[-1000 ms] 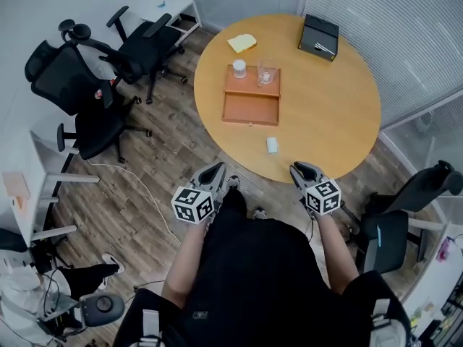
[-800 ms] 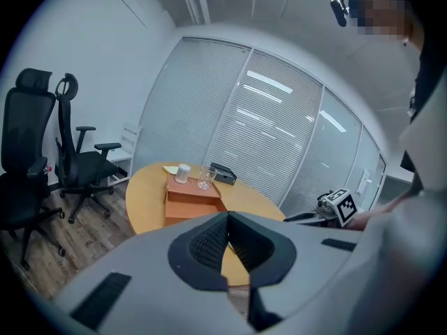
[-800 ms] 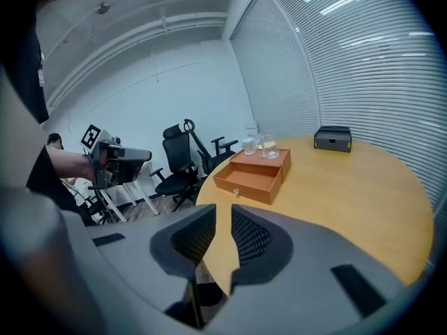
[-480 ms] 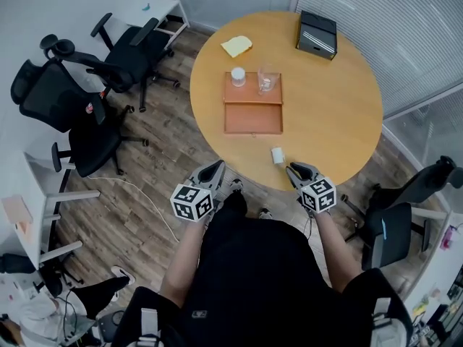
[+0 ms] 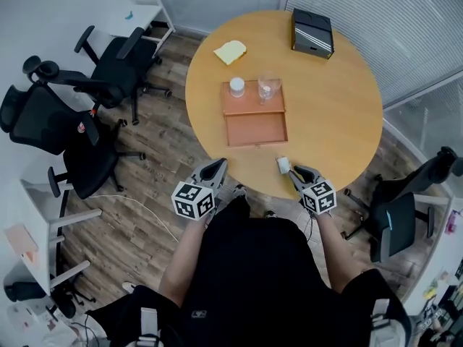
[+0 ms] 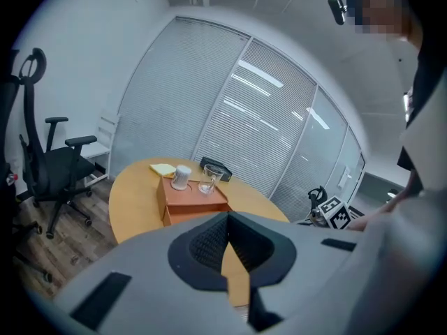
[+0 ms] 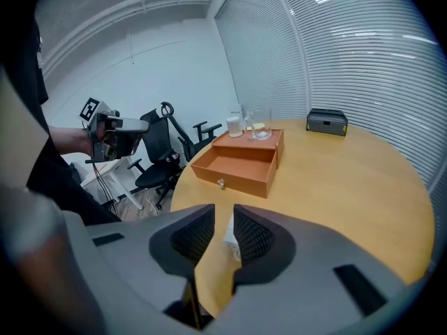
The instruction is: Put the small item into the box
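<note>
Right now the small item [image 5: 283, 165], a white block, is sitting on the table [image 5: 333, 114] close to its near edge, a bit right of the middle. Off that same edge, the right gripper [image 5: 293, 170] is pointing down at it. Its jaws have just been opening and are standing a narrow gap apart. In the right gripper view the item is showing in that gap at the fingertips, close against the right-hand pad. Can't tell if it is touching the pad, but it is not being clamped and is lying on the tabletop.

Meanwhile the left gripper [image 5: 217, 166] is hanging just off the near-left edge over the wooden floor [image 5: 145, 186], with its fingers together at the tips and gripping nothing.

Around the table's middle the orange-brown box [image 5: 249, 103] is sitting well apart from the item, and its drawer [image 5: 257, 130] is standing pulled out toward the near edge. On the box's top, along its far side, a white jar [image 5: 236, 87] and a clear glass [image 5: 268, 89] are standing side by side.

Near the far-left edge a yellow pad [image 5: 230, 51] is lying flat, and a black case [image 5: 312, 32] is sitting near the far-right edge. Off the left edge, black office chairs [image 5: 108, 71] are standing on the floor.
</note>
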`<state>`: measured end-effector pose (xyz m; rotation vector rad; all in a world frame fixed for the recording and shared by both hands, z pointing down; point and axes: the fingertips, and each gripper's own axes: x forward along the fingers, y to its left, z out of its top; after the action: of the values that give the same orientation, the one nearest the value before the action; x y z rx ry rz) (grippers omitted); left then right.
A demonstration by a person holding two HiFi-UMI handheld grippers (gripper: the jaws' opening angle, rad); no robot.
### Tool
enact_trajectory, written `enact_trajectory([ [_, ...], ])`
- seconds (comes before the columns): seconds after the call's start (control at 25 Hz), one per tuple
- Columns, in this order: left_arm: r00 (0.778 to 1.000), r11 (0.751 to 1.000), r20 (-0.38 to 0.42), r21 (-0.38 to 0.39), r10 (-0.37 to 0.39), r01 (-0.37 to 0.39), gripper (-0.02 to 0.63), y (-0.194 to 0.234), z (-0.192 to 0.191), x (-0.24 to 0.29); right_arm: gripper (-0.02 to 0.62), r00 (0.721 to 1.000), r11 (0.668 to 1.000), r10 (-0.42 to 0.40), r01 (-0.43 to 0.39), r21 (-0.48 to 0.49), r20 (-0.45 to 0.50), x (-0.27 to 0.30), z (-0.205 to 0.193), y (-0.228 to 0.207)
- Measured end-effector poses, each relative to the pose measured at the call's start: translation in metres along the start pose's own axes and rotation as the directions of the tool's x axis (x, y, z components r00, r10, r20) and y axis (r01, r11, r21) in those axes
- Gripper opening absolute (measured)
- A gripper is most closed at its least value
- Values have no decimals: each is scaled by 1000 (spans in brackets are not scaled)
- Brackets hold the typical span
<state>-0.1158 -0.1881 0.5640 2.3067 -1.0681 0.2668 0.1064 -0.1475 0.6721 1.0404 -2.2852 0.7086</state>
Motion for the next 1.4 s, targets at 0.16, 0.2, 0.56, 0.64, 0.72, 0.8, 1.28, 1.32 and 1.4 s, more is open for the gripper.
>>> enact_trajectory([
  [0.16, 999, 999, -30, 18, -40, 40, 6, 16, 2, 8, 66, 999, 999, -32, 32, 27, 7, 12, 1, 0],
  [0.2, 998, 998, -39, 25, -49, 50, 6, 20, 2, 9, 69, 999, 998, -37, 36, 42, 17, 15, 3, 1],
  [0.56, 994, 996, -75, 45, -75, 79, 6, 37, 14, 21, 149, 996, 998, -63, 64, 26, -56, 40, -4, -4],
  [0.64, 995, 996, -73, 44, -75, 78, 6, 37, 16, 25, 166, 994, 997, -76, 77, 17, -78, 43, -10, -7],
  [0.72, 995, 997, -67, 35, -69, 72, 6, 37, 16, 32, 188, 992, 997, -71, 69, -22, -108, 49, -15, -10],
  [0.8, 996, 997, -64, 22, -66, 68, 6, 35, 16, 40, 220, 986, 994, -57, 41, -104, -159, 55, -23, -11],
  [1.28, 996, 998, -72, 6, -57, 58, 6, 27, 21, 58, 241, 958, 989, -19, -25, -148, -285, 74, -48, -16],
  [1.32, 996, 998, -72, 6, -54, 55, 6, 28, 22, 58, 241, 955, 990, -18, -25, -141, -296, 75, -51, -16],
  [1.4, 996, 999, -73, 2, -49, 50, 6, 31, 22, 58, 241, 953, 992, -15, -22, -121, -302, 77, -53, -17],
])
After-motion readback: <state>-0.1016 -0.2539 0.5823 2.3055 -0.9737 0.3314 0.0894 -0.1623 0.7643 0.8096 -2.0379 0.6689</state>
